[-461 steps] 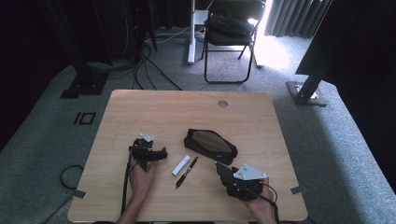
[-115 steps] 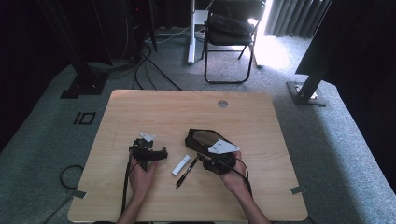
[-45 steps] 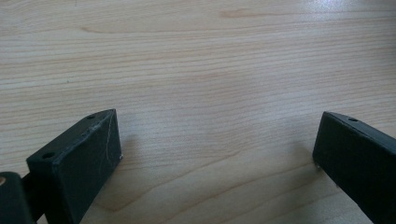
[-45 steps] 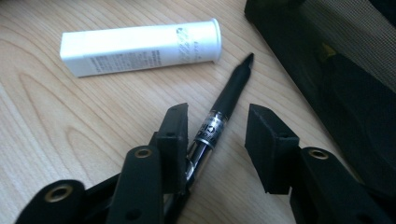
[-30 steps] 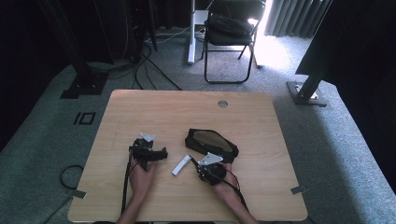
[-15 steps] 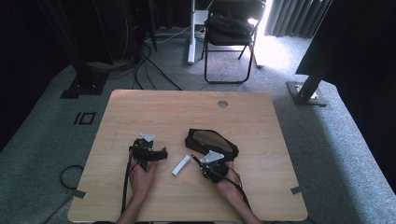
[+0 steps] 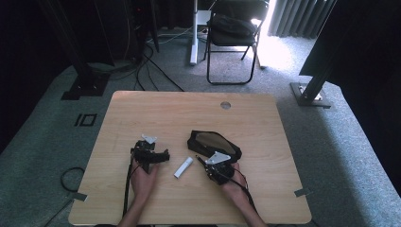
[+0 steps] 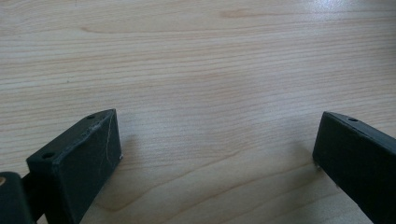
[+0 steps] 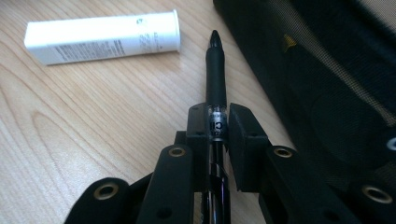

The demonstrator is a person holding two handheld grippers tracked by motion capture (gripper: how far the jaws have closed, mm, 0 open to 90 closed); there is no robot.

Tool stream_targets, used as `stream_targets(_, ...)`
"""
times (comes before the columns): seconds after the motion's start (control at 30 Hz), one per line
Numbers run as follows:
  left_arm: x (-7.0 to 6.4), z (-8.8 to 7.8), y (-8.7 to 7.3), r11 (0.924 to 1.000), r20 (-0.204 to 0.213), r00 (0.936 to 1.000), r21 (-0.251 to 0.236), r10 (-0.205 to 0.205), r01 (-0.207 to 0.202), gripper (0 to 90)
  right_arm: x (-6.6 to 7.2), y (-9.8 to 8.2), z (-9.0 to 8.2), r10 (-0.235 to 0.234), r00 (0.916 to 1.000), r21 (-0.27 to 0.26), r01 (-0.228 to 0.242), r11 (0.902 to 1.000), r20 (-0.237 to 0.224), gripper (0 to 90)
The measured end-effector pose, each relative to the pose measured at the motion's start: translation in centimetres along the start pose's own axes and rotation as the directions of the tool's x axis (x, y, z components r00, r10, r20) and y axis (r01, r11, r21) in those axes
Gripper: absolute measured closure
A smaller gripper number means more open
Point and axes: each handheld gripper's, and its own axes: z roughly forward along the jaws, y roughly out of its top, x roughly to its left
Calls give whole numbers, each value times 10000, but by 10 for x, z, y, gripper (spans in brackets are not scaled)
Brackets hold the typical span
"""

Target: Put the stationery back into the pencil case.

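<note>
My right gripper point(image 9: 217, 122) is shut on a black pen point(image 9: 215, 70). The pen's tip sticks out ahead of the jaws, between a white tube point(image 9: 102, 36) and a black mesh pouch point(image 9: 327, 93). From above, the right gripper point(image 7: 210, 165) sits at the near edge of the pouch point(image 7: 213, 144), with the white tube point(image 7: 183, 167) lying just to its left. My left gripper point(image 7: 164, 155) rests on the table left of the tube. In its own view the left gripper point(image 8: 217, 144) is open, with bare wood between the jaws.
The wooden table point(image 7: 189, 113) has a round cable hole point(image 7: 225, 105) near its far edge. A folding chair point(image 7: 234, 33) and stand legs point(image 7: 85, 85) stand on the carpet beyond the table. Cables trail from both grippers toward the near edge.
The right gripper has closed on the pen and drifted slightly right, away from the tube and toward the pouch. The left gripper has stayed where it was.
</note>
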Motion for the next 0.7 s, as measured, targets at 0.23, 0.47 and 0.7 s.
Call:
stream_targets(0.23,0,0,0,10000,0,10000,-1,2,-2,12,-1,3,-7,-1,10000,-168,1,9999,3,796)
stream_targets(0.47,0,0,0,10000,0,10000,-3,-4,4,13,-2,7,-16,-3,10000,-432,4,9991,5,796)
stream_targets(0.7,0,0,0,10000,0,10000,-6,-4,4,12,-1,11,-21,-49,10000,-602,49,9982,2,796)
